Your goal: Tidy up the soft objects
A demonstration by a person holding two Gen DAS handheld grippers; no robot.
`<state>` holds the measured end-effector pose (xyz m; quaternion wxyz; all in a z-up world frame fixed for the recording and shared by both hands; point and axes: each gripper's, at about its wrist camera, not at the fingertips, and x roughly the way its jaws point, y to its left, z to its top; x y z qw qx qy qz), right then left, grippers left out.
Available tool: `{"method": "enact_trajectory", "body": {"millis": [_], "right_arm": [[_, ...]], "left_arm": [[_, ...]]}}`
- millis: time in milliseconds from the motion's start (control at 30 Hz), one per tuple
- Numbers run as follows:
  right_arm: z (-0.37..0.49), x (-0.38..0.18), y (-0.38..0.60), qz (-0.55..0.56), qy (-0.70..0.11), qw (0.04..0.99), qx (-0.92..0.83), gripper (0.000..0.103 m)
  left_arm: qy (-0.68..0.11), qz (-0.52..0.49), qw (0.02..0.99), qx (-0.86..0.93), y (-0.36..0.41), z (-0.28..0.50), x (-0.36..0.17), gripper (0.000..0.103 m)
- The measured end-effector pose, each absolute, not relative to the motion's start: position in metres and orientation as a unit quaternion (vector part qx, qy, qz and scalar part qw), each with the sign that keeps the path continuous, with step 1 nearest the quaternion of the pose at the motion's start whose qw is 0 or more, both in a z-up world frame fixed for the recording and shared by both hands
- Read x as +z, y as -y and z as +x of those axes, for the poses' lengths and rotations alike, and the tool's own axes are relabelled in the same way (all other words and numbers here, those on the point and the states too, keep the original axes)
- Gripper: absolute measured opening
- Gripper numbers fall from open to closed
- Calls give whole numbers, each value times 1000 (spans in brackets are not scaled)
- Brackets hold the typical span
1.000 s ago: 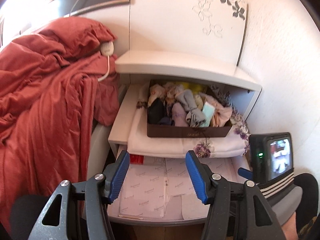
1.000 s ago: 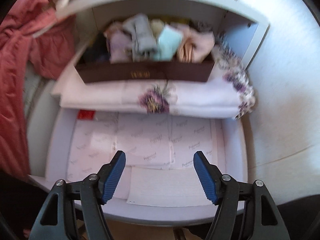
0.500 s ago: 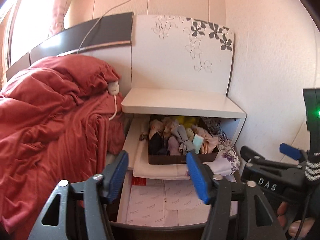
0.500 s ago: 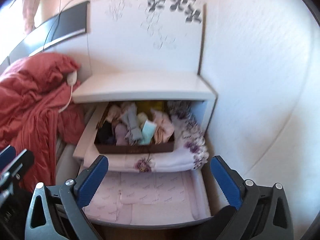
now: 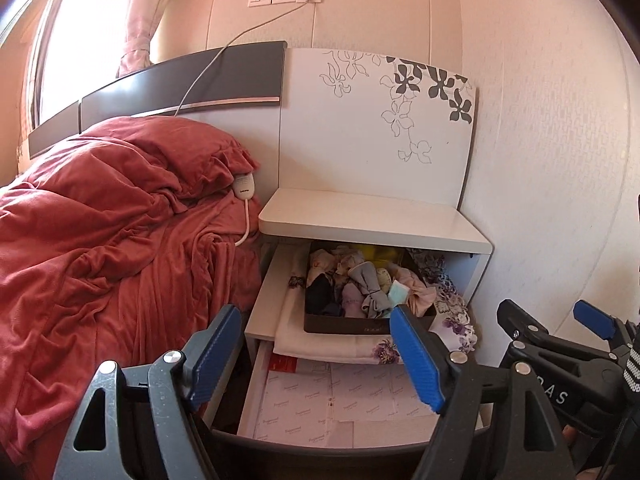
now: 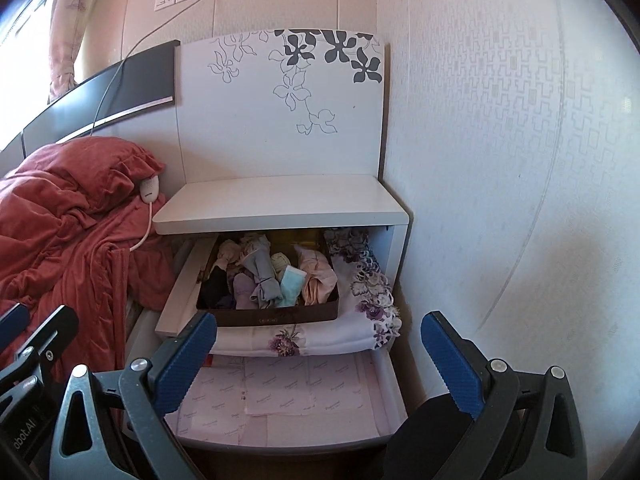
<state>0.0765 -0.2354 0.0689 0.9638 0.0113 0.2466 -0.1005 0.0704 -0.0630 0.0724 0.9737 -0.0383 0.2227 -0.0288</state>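
Both grippers risen, fingers spread.

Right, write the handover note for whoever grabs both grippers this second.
Left gripper: jaws opening, nothing between them.
Right gripper: open, empty.
Rolled socks and small soft garments sit packed in the dark brown rectangular box, on the folded white floral cloth in the white nightstand's upper drawer; the lower drawer is open too.
Left to do: both drawers stand open; red bedding lies rumpled.
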Motion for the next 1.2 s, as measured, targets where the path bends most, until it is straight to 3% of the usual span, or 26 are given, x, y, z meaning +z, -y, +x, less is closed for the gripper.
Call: {"method": "enact_trajectory", "body": {"millis": [867,1033,1200], "right_arm": [[84,49,236,0,-267,959,-93,103],[84,47,234,-6,-269,959,-92,103],[84,46,235,-1,-269,959,-92,103]], "left_arm": [[-243,-23,968,-52,69,74,59,78],[-244,-23,968,-60,70,74,57,72],[-244,-18,968,-61,72,75,57,72]]}}
